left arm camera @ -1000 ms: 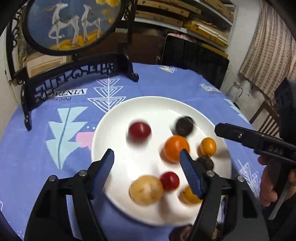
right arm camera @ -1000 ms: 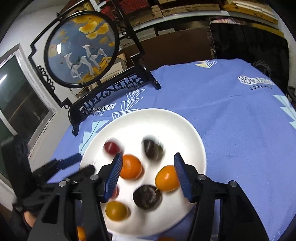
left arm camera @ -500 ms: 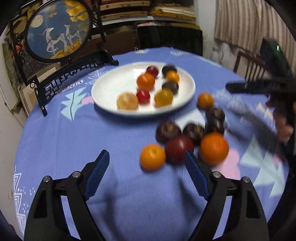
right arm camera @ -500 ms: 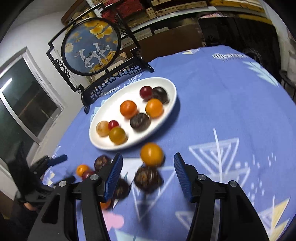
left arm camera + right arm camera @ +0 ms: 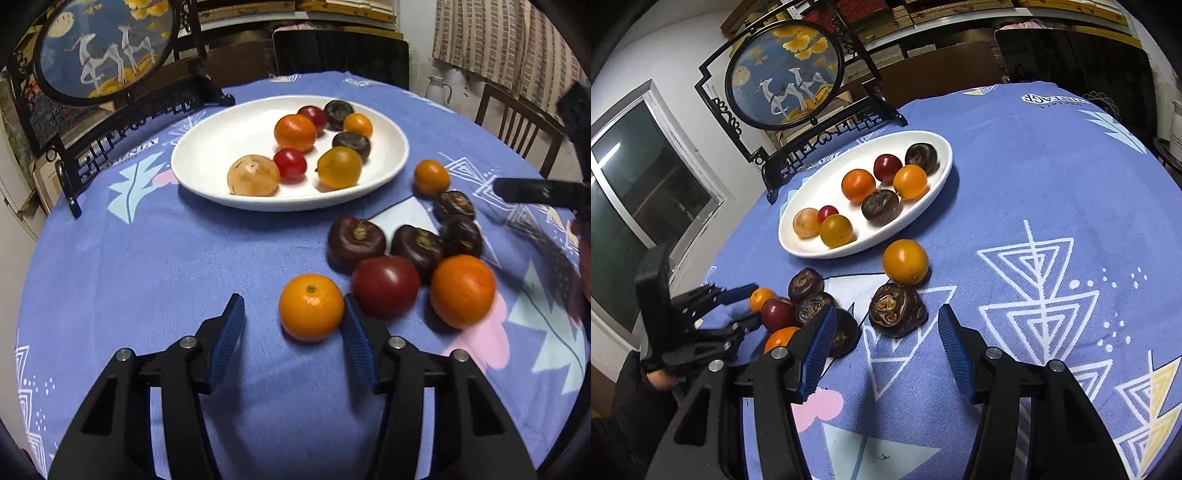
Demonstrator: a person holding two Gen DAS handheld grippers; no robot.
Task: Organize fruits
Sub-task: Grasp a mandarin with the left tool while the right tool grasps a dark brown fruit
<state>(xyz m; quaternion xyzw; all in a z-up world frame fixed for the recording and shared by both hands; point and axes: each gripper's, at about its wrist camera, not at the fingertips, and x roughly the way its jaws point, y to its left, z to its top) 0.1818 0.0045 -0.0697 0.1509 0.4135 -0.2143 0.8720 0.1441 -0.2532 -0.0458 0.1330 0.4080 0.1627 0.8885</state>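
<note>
The left hand-held gripper point(image 5: 293, 341), whose jaws have just been closing, stands open around a small round orange mandarin point(image 5: 311, 312) on the round counter's blue patterned cloth point(image 5: 147, 258); the right blue pad point(image 5: 357, 341) sits just beside the fruit, perhaps touching it, though the angle leaves that unclear, while the left pad stands apart. Beside the mandarin lie a dark red tomato point(image 5: 386, 286), a larger orange point(image 5: 461, 290) and several dark purple-brown fruits. The right hand-held gripper point(image 5: 884, 347) hangs open and empty just short of one wrinkled dark brown fruit point(image 5: 897, 310). Beyond, an oval white plate point(image 5: 207, 173) holds eight mixed fruits.
</note>
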